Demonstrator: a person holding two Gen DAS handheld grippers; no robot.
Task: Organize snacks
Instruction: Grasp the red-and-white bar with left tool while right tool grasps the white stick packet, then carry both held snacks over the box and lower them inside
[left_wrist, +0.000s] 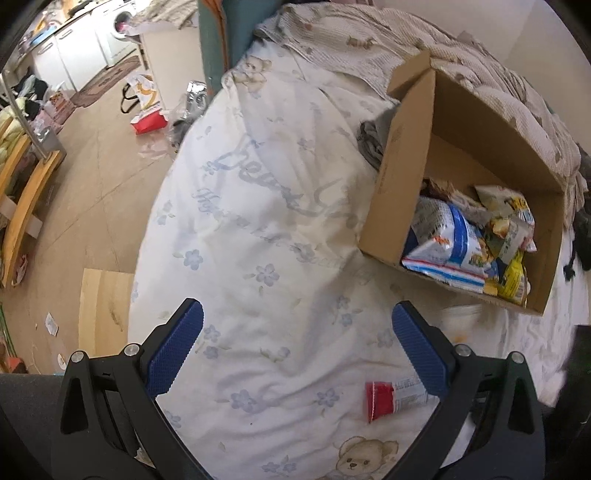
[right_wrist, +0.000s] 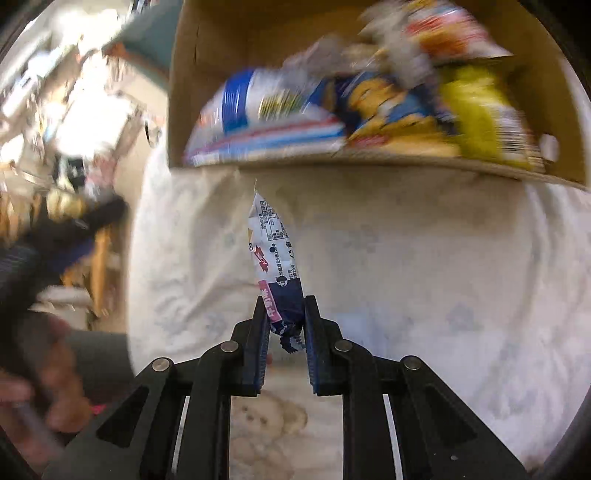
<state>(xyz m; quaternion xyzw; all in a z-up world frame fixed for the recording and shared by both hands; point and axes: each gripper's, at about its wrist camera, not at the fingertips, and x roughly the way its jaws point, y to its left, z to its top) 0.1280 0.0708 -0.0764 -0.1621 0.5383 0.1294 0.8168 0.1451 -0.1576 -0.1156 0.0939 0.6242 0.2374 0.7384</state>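
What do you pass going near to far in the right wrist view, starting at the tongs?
Right tongs shut on a white and navy snack packet → pale floral bedsheet → cardboard box front wall → snack bags inside it.

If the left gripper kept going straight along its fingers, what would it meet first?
Probably the bed cover: the open left gripper points down at bare fabric. The red-ended snack packet lies beside its right finger, and the cardboard box sits off to the right.

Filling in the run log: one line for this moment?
right tongs: shut on snack packet | left tongs: open, empty | box: holds snacks
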